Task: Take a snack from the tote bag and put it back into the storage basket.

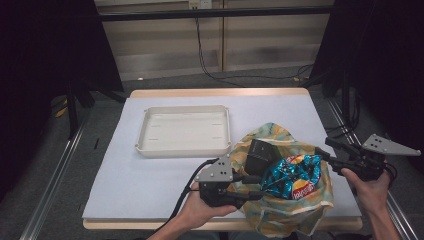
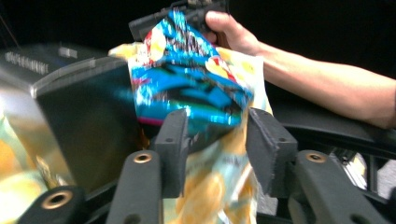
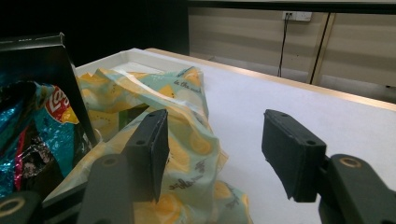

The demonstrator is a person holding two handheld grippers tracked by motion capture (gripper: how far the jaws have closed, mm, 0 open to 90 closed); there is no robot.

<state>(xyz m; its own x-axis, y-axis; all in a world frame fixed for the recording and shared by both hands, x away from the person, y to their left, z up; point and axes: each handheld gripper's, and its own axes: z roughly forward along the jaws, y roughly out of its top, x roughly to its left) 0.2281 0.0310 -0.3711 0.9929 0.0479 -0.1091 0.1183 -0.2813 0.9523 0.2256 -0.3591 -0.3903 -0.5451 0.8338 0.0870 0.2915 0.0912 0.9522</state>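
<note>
A yellow and teal patterned bag point(image 1: 280, 212) lies open at the table's front right. Inside it are a shiny blue chip packet point(image 1: 292, 175) and a black box point(image 1: 260, 152). My left gripper point(image 1: 257, 186) points right at the bag's mouth. It is open, and in the left gripper view the chip packet's point(image 2: 187, 84) lower corner hangs between its jaws point(image 2: 217, 135), with the black box point(image 2: 88, 121) to the left. My right gripper point(image 1: 324, 146) is open at the bag's right side. In the right gripper view the bag's cloth point(image 3: 187, 130) lies against the left jaw of the open gripper point(image 3: 215, 140).
An empty white tray point(image 1: 185, 148) stands on the white mat point(image 1: 150, 175) left of the bag and further back. The table's wooden edge point(image 1: 215, 93) runs along the back. Metal rails flank both sides. Dark curtains hang at left and right.
</note>
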